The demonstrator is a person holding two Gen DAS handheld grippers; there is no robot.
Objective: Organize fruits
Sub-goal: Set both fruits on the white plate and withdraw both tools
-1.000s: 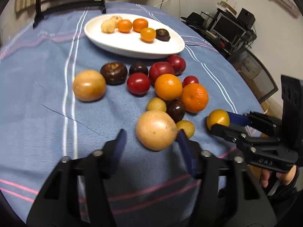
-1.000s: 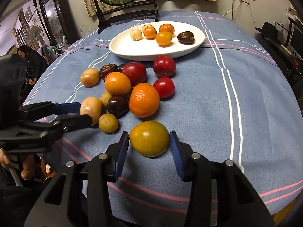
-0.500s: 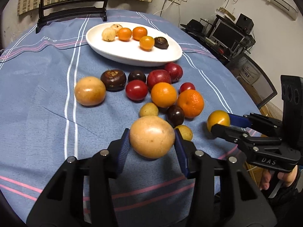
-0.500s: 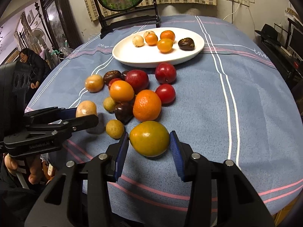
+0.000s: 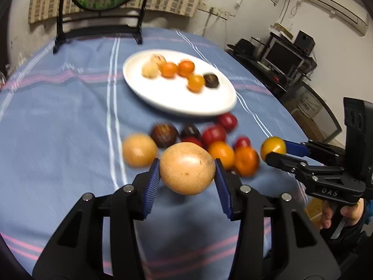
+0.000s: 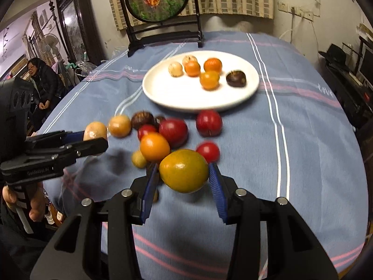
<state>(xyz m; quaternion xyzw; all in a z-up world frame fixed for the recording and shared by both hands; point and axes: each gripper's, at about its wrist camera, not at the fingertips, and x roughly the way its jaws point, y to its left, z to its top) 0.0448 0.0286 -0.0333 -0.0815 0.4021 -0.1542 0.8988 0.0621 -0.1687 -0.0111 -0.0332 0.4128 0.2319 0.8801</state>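
Note:
My left gripper [image 5: 187,170] is shut on a large tan round fruit [image 5: 187,168] and holds it above the blue tablecloth. It also shows in the right wrist view [image 6: 95,131]. My right gripper [image 6: 184,175] is shut on a yellow-green orange [image 6: 183,170], lifted off the cloth; it shows in the left wrist view [image 5: 272,145] too. A white oval plate [image 5: 177,100] with several small fruits sits farther back. Loose fruits lie between: a tan fruit [image 5: 139,149], red plums [image 6: 173,131], oranges [image 6: 155,147], dark brown fruits [image 5: 164,135].
A round table with a blue striped cloth [image 6: 291,151]. A black-framed round screen [image 6: 160,0] stands at the table's far edge. A desk with a monitor [image 5: 284,58] is to the right. A seated person [image 6: 44,81] is at the left.
My left gripper closed on the tan fruit and lifted it. My right gripper lifted the yellow-green orange. Both moved up and toward the plate.

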